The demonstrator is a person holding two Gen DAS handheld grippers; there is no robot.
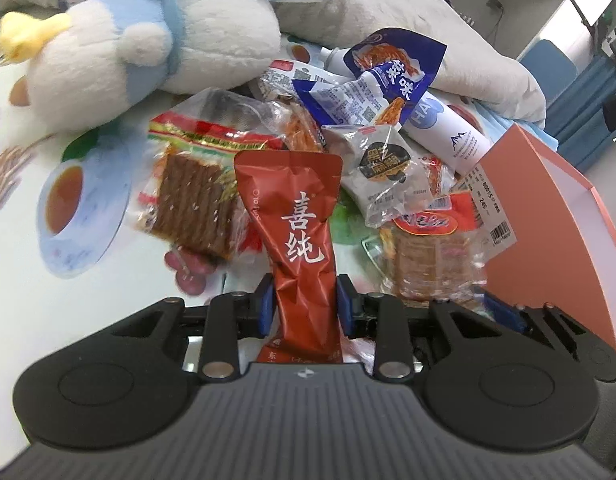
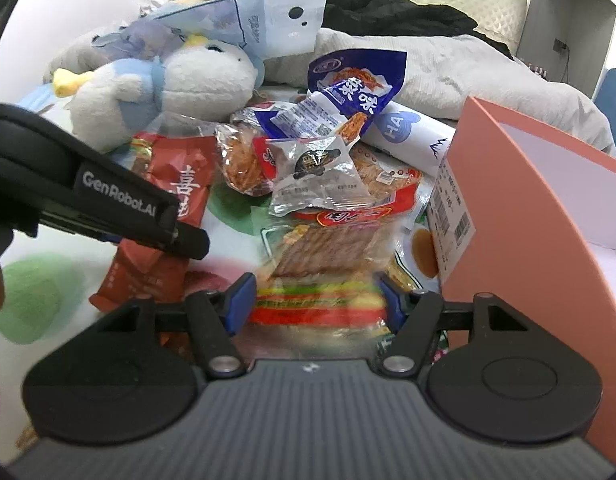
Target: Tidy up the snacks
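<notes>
Left gripper [image 1: 304,308] is clamped on the lower end of the red pouch [image 1: 294,216]; both blue pads press its sides and the foil creases between them. Pouch stands up from the pile on the printed cloth [image 1: 24,240].

Right gripper [image 2: 313,300] has a clear snack pack [image 2: 308,276] with a red-green band between its pads; the left pad looks to be on it, the right pad looks just off it, and the blur makes it hard to call. I'd say not gripped yet.

Orange box [image 2: 519,208] is open, just right of the pile, probably the destination.

Advice:
- Lift the pouch straight up first, because the neighbouring packs overlap it.
- Right: close fully on the band seam, not the loose film.
- Carry one at a time over the box wall and keep the two grippers clear of each other.
</notes>
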